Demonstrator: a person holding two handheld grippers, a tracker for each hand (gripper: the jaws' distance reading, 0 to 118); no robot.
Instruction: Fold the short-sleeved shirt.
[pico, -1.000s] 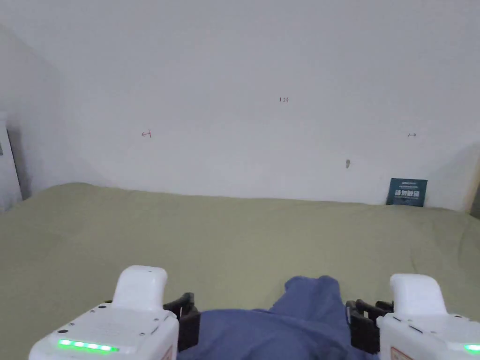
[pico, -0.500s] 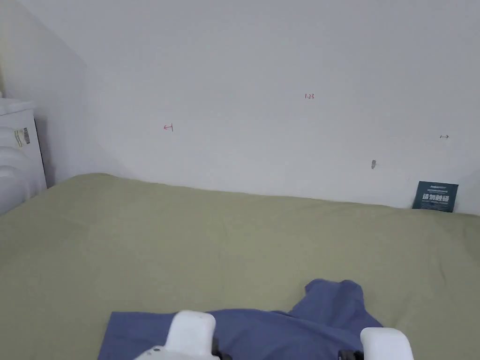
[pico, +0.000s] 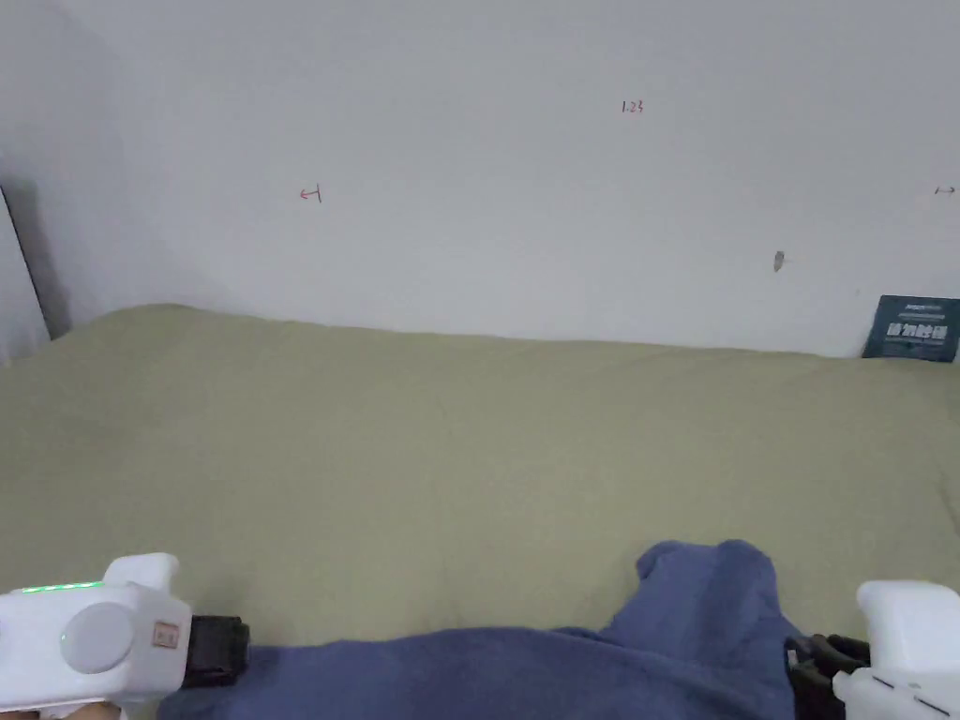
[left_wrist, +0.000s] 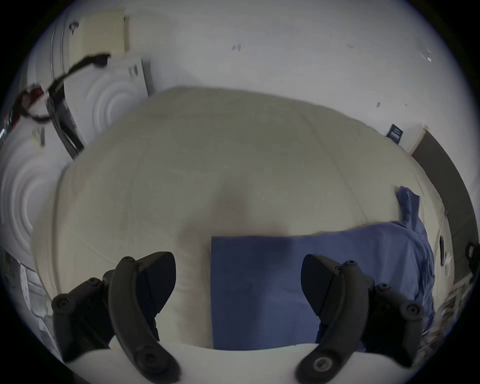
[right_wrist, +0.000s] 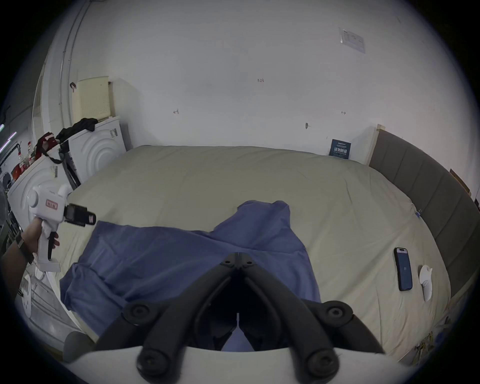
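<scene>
A blue short-sleeved shirt (pico: 581, 666) lies spread on the olive-green bed (pico: 450, 441), with one sleeve (pico: 703, 581) bunched up toward the wall. My left gripper (left_wrist: 237, 283) is open, jaws wide apart just above the shirt's (left_wrist: 285, 285) square left corner, with nothing between them. In the head view that left gripper (pico: 220, 647) sits at the bottom left, beside the shirt's edge. My right gripper (right_wrist: 237, 256) has its jaws closed tip to tip on the shirt (right_wrist: 168, 259) near the bunched sleeve. The right gripper (pico: 806, 661) shows at the lower right of the head view.
A phone (right_wrist: 403, 269) and a small white object (right_wrist: 426, 282) lie on the bed to the right. A grey padded headboard (right_wrist: 428, 187) runs along the right side. White appliances (right_wrist: 96, 148) with clothes on top stand at the left. A dark card (pico: 917, 328) leans on the wall.
The head camera has shifted. My left gripper has swung out to the shirt's left corner and now points sideways. The shirt lies wider across the bed than a second ago.
</scene>
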